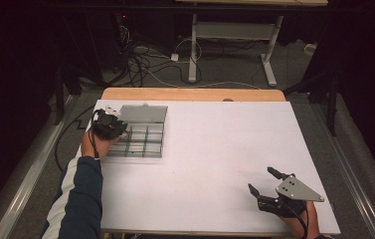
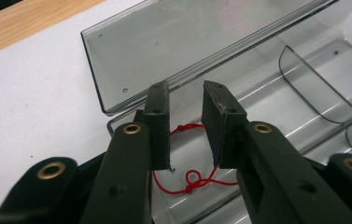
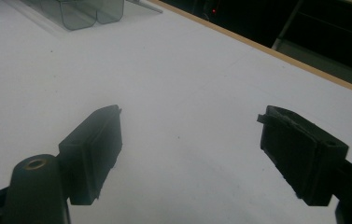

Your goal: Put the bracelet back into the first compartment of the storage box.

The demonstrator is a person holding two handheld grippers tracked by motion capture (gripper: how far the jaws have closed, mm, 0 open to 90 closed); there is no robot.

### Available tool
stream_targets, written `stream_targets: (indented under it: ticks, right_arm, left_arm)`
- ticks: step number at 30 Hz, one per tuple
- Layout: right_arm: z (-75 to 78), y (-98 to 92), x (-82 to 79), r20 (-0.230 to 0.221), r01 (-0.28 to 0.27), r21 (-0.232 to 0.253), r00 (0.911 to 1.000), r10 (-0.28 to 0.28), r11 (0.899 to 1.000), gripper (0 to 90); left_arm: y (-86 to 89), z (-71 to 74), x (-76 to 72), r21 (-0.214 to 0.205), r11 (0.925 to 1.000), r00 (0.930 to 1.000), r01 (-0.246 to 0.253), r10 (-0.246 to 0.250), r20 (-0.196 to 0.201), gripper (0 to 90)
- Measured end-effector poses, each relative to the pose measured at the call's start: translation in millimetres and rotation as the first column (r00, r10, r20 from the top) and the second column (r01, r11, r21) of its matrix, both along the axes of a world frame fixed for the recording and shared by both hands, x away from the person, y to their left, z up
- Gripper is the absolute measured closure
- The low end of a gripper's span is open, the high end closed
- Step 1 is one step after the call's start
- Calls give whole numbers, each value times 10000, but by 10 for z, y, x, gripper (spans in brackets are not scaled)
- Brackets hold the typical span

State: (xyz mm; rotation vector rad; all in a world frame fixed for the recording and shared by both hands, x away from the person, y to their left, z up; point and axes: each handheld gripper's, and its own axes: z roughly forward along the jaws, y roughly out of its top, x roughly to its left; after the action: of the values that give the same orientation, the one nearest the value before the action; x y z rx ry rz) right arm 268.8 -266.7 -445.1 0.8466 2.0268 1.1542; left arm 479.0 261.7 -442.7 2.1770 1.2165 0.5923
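Left gripper (image 2: 186,123) hangs over the near-left corner compartment of a clear, smoky plastic organizer box (image 1: 140,133), jaws parted and released, nothing pinched. That box sits at the white surface's (image 1: 215,164) far left, lid (image 1: 144,113) flipped open and lying flat behind. Right gripper (image 3: 190,154) rests wide open near the front right edge. A thin red string (image 2: 193,179), knotted into small loops, lies loose on the compartment floor.
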Motion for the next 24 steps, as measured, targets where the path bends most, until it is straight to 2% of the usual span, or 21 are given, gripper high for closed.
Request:
stream_targets:
  ticks: [8, 12, 14, 15, 16, 19, 24]
  right_arm:
    - [1, -2, -2, 8, -12, 25, 10000, 12, 10000, 207]
    - [1, 3, -3, 33, -39, -17, 10000, 39, 10000, 207]
    - [1, 5, -3, 26, -33, -33, 10000, 33, 10000, 207]
    - [1, 6, -4, 24, -27, -31, 10000, 27, 10000, 207]
    - [1, 7, -3, 24, -13, -23, 10000, 13, 10000, 207]
    - [5, 4, -6, 83, -14, -26, 10000, 14, 10000, 207]
    - [3, 2, -3, 68, 20, -43, 10000, -19, 10000, 207]
  left_arm:
    - [20, 25, -29, -175, 9998, 9997, -92, 96, 214, 660]
    - [28, 56, -64, -374, 9992, 9985, -164, 183, 524, 565]
    - [19, 70, -85, -335, 9992, 9972, -211, 235, 716, 544]
    - [13, 76, -94, -313, 9993, 9968, -195, 219, 775, 480]
    - [-1, 82, -109, -129, 9999, 9965, -29, 40, 829, 476]
    - [-14, 84, -128, -111, 9999, 9954, 6, 4, 962, 380]
    - [-22, 117, -216, -455, 9989, 9832, -94, 175, 1816, 319]
